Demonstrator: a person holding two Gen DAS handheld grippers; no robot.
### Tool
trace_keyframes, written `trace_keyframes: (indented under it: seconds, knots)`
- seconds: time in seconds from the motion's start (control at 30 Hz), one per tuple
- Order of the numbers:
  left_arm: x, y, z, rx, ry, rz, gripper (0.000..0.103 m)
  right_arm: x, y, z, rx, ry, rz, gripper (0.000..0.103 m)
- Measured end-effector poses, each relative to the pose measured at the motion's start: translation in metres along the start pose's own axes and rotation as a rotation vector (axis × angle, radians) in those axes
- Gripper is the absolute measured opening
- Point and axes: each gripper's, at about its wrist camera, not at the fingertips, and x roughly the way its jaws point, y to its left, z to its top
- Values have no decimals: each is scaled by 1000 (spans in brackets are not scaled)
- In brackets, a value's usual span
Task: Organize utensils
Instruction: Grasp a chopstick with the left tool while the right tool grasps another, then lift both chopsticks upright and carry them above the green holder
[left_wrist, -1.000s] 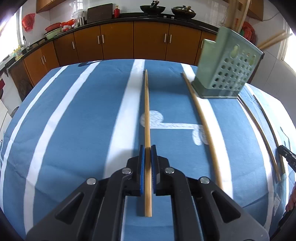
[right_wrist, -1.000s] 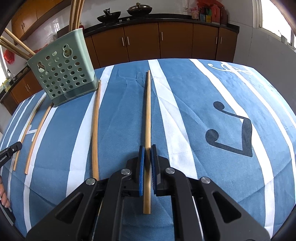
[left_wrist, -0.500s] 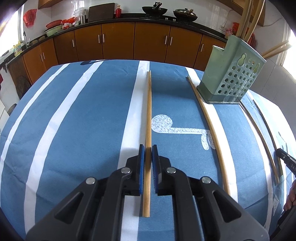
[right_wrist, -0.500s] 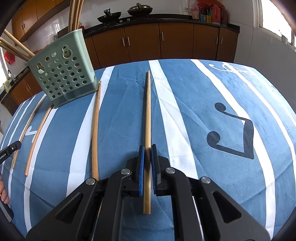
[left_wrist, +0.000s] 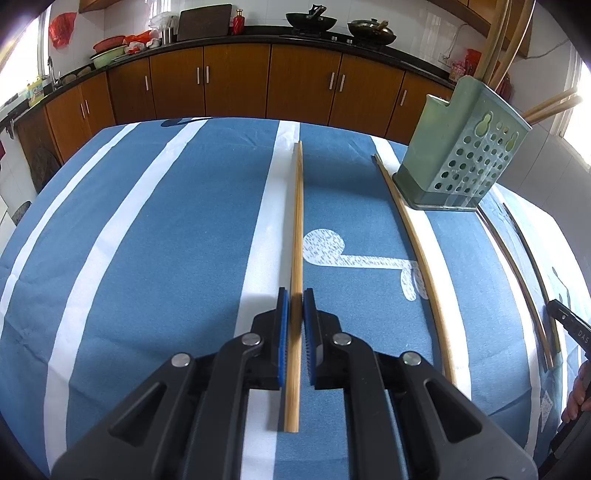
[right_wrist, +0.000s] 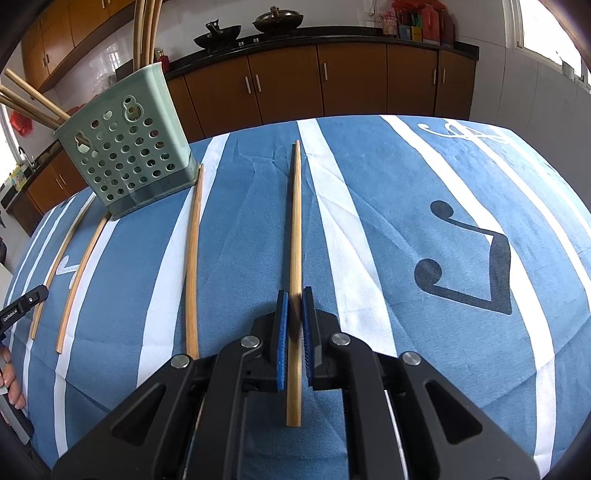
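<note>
— What changed since a second ago?
— The left gripper (left_wrist: 291, 310) has drawn back from the green holder (left_wrist: 458, 162); the right gripper (right_wrist: 293, 308) stayed put.
— And the jaws?
— Each is clenched on a chopstick (left_wrist: 296, 236) (right_wrist: 295, 236) over the blue cloth (left_wrist: 166, 240)
— Anything hidden?
— The tops of the holder's chopsticks are cut off

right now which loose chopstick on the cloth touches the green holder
The chopstick lying just left of the right gripper: its far tip meets the green holder base; the others lie apart.
</note>
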Motion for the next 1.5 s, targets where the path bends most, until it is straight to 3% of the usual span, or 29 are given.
trace_keyframes:
  seconds: [0.53, 0.63, 1.13, 1.5]
  knots:
    - [-15, -2, -18, 33, 8, 8, 8, -10, -2, -7, -9, 1, 2, 8]
    - [-22, -1, -18, 32, 5, 10, 8, -27, -5, -4, 9, -51, 15, 8]
    - [-120, -5, 23, -10, -282, -42, 8, -108, -7, 38, 34, -313, 53, 7]
    - [-156, -7, 42, -36, -387, -67, 8, -126, 0, 49, 34, -383, 84, 7]
